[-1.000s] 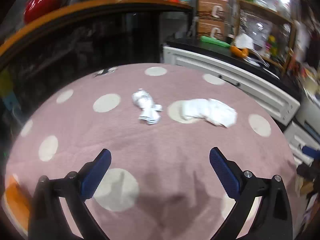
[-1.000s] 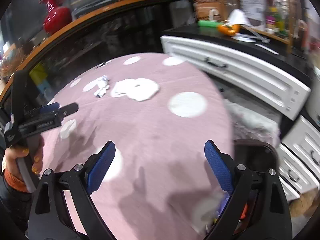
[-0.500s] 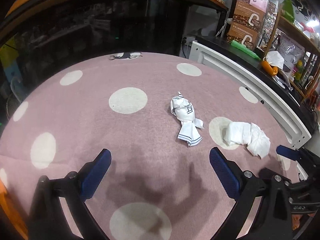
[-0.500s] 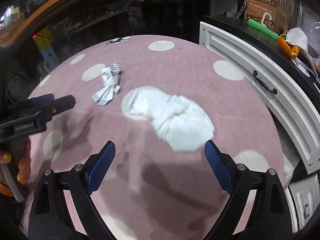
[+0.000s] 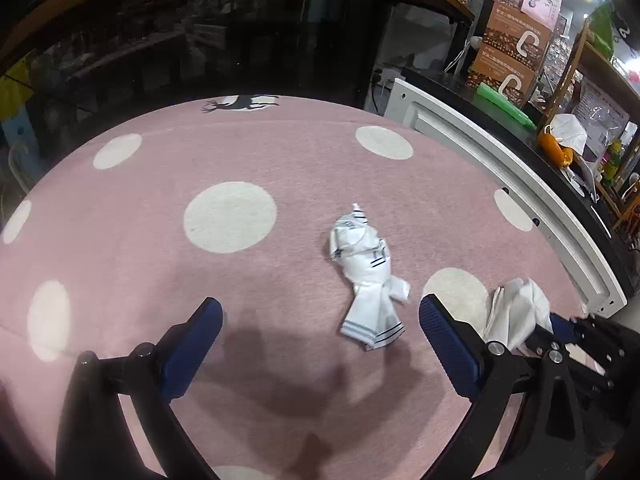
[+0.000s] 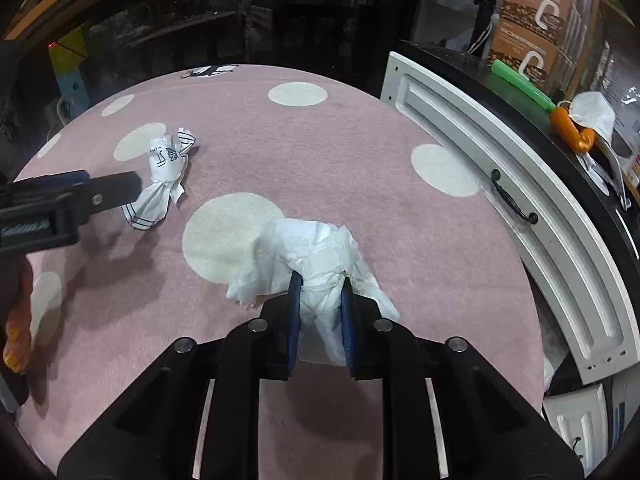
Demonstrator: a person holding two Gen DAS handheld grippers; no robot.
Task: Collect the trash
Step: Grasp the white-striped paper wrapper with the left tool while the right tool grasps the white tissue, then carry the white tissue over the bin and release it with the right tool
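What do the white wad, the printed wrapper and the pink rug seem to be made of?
Wad: likely soft tissue paper, matte, finely creased. Wrapper: thin paper or film, twisted, with dark stripes and print. Rug: short-pile textile, matte and fuzzy, with cream dots.

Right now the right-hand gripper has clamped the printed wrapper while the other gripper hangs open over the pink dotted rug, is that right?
Not quite. The right gripper is clamped on the plain white tissue, not the printed wrapper, which lies loose on the pink dotted rug. The right wrist view shows this. The left gripper does hang open over the rug.
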